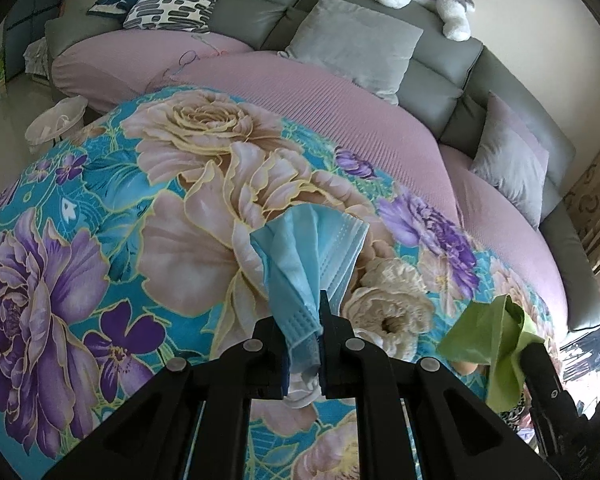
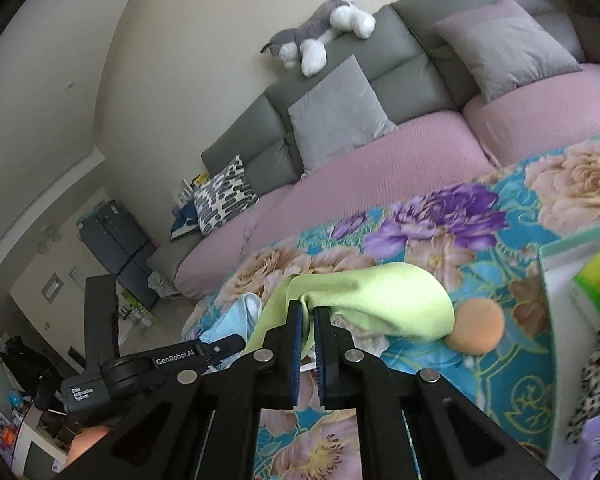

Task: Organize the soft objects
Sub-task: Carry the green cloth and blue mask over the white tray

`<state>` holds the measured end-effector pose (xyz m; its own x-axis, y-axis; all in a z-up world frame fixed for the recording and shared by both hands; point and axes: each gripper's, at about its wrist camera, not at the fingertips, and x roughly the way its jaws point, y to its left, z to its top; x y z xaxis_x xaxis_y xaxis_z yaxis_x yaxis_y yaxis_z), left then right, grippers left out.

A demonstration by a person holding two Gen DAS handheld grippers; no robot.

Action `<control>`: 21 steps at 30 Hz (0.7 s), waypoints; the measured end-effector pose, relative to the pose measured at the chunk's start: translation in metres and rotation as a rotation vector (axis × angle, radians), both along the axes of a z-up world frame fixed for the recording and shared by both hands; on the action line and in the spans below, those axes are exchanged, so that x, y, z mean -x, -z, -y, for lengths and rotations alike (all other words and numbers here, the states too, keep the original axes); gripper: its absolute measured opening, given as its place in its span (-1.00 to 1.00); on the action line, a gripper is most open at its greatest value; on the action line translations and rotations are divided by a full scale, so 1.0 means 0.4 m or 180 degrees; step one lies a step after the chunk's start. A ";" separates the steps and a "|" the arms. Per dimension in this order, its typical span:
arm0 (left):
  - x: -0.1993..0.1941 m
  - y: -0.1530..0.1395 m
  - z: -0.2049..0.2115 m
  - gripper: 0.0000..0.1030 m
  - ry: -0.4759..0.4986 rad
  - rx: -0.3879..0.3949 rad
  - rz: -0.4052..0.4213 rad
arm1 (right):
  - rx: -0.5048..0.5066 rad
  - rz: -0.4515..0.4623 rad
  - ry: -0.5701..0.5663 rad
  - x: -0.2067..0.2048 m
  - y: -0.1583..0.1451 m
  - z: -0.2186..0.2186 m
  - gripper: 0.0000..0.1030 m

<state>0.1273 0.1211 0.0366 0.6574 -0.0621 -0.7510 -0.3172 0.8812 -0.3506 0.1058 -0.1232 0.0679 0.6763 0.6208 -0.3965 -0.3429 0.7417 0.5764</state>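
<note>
Mask (image 1: pixel 312 264), blue and pleated, is pinched between the fingers of the left claw (image 1: pixel 306 320) and held above the floral blanket (image 1: pixel 100 208), with a white rag (image 1: pixel 300 390) wedged lower in the same clamp. At the blanket's right edge the right claw grips a green cloth (image 1: pixel 488 340).

In the right wrist view, the right claw (image 2: pixel 306 308) is clamped together on the green cloth (image 2: pixel 380 300), lifted over the blanket (image 2: pixel 480 248). An orange sponge (image 2: pixel 478 326) lies just behind the cloth.

You're in a home living room: grey sofa (image 1: pixel 432 64) with cushions (image 1: pixel 356 42), plush dog (image 2: pixel 320 36) on its back, floral blanket (image 1: pixel 100 216) near.
</note>
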 end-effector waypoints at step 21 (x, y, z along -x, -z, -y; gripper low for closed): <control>0.010 -0.133 0.205 -0.80 0.0553 -0.0119 0.0474 | -0.0046 0.0524 0.0760 0.109 -0.134 0.242 -0.87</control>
